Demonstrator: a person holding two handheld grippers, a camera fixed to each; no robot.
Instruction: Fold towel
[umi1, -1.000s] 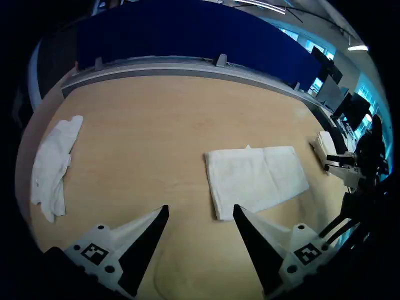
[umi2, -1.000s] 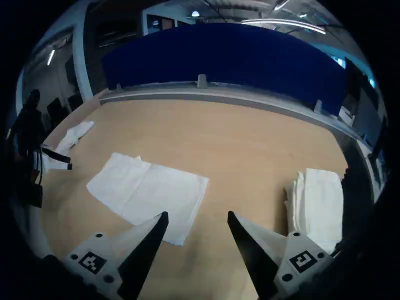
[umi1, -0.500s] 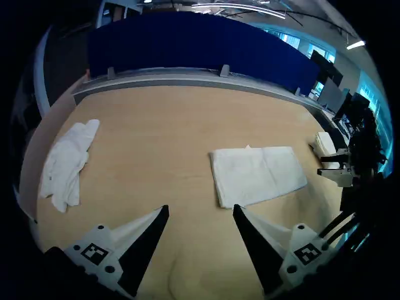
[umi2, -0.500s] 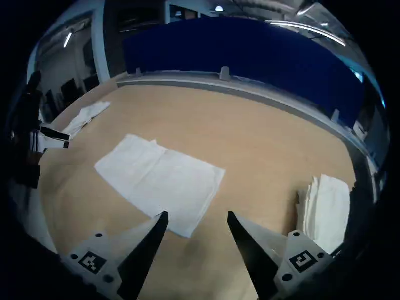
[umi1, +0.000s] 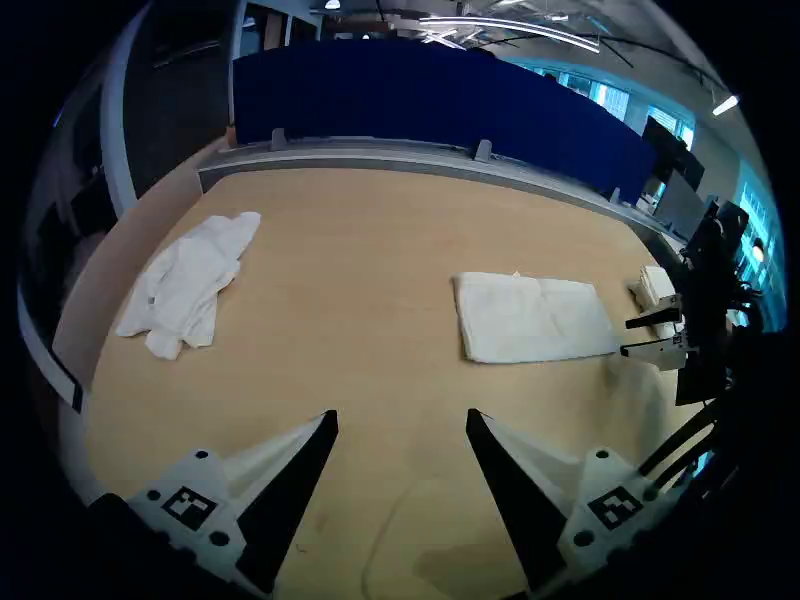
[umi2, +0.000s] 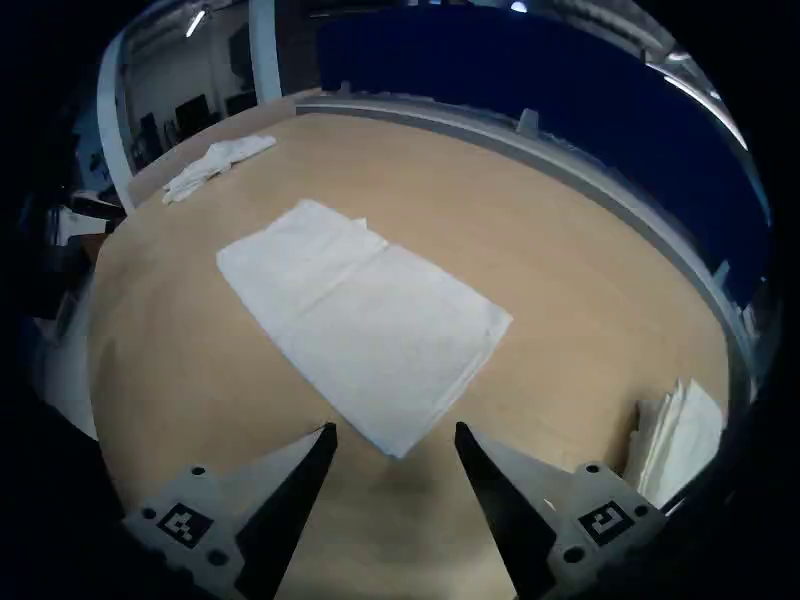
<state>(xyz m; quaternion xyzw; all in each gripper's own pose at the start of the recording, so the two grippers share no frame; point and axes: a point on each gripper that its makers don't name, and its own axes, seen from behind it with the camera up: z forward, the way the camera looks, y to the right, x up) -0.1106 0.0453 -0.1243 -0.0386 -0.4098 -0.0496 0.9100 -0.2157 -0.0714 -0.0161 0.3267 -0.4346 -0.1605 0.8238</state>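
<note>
The towel lies flat on the tabletop, a long white rectangle with a crease across its middle. One corner points at the near edge, just ahead of the right gripper. That gripper's fingers stand wide apart, holding nothing and touching nothing. The left gripper is spread just as wide over bare wood, well apart from the towel, and is empty too. In the left gripper view the right gripper shows as a pale shape just beside the towel's end, and the person holding it is only a dark outline. A crumpled white cloth sits near the tabletop's left edge. A stack of folded towels at the right edge is partly out of sight; I cannot count its layers.
</note>
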